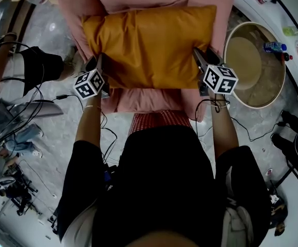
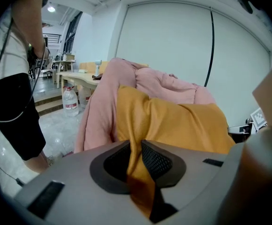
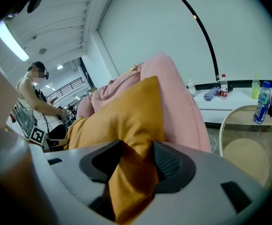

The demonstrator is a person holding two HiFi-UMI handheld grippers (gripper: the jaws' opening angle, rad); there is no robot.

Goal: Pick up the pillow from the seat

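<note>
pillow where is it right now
Head view, centre top: the pillow lies across the pink seat, left gripper pinching its left edge, right gripper closing its jaws round its right edge.

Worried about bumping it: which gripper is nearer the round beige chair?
Right. The right gripper, its fingers closing around the right edge of the pillow, sits beside the round beige chair; the left gripper grips the far left edge.

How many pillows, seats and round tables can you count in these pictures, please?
Orange pillow: 1
Pink seat: 1
Round table: 1
Total: 3
</note>
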